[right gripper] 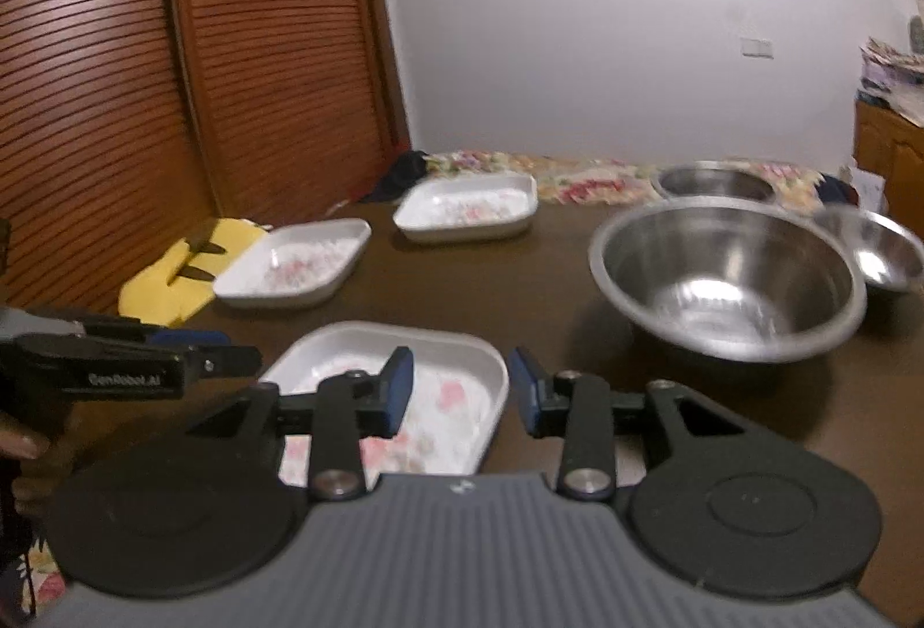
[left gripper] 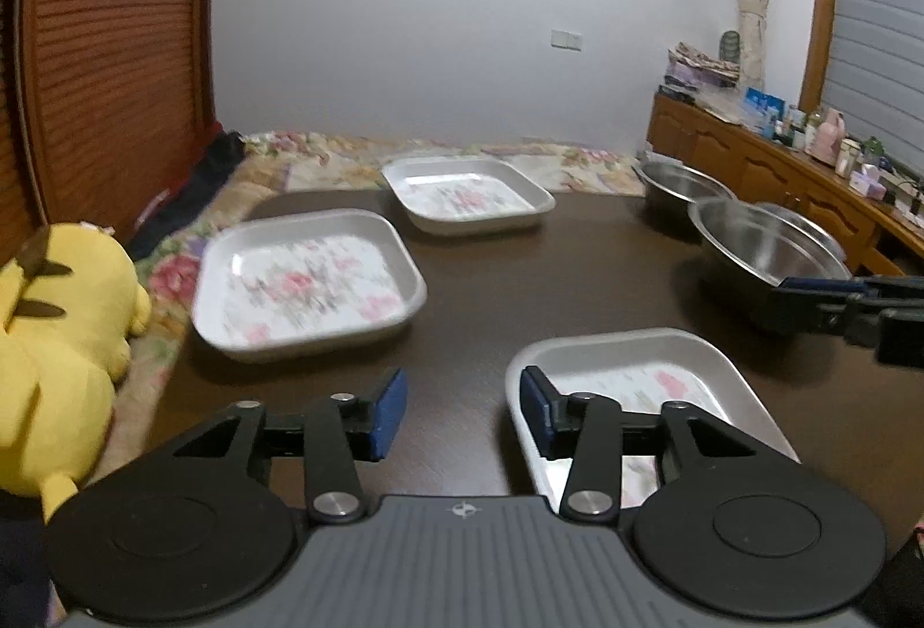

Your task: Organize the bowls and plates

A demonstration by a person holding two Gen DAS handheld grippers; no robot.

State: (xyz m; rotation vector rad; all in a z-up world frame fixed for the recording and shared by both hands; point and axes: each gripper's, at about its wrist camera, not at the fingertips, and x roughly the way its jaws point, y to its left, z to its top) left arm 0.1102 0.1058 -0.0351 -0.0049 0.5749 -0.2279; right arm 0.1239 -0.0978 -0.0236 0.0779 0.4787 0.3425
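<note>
Three white square plates with a flower print lie on the dark brown table: a near one (left gripper: 647, 385) (right gripper: 450, 397), a middle one (left gripper: 306, 281) (right gripper: 294, 261) and a far one (left gripper: 468, 194) (right gripper: 468, 206). Three steel bowls stand at the right: a large one (right gripper: 727, 281) (left gripper: 768, 252), a small one (right gripper: 883, 252) and a far one (right gripper: 716, 183) (left gripper: 681, 183). My left gripper (left gripper: 462, 414) is open over the near plate's left rim. My right gripper (right gripper: 462, 391) is open over the near plate's right rim. Both are empty.
A yellow plush toy (left gripper: 63, 339) (right gripper: 179, 275) lies off the table's left edge on a flowered quilt (left gripper: 323, 154). A louvred wooden door (right gripper: 173, 50) stands at the left. A wooden sideboard (left gripper: 779, 166) with small items runs along the right wall.
</note>
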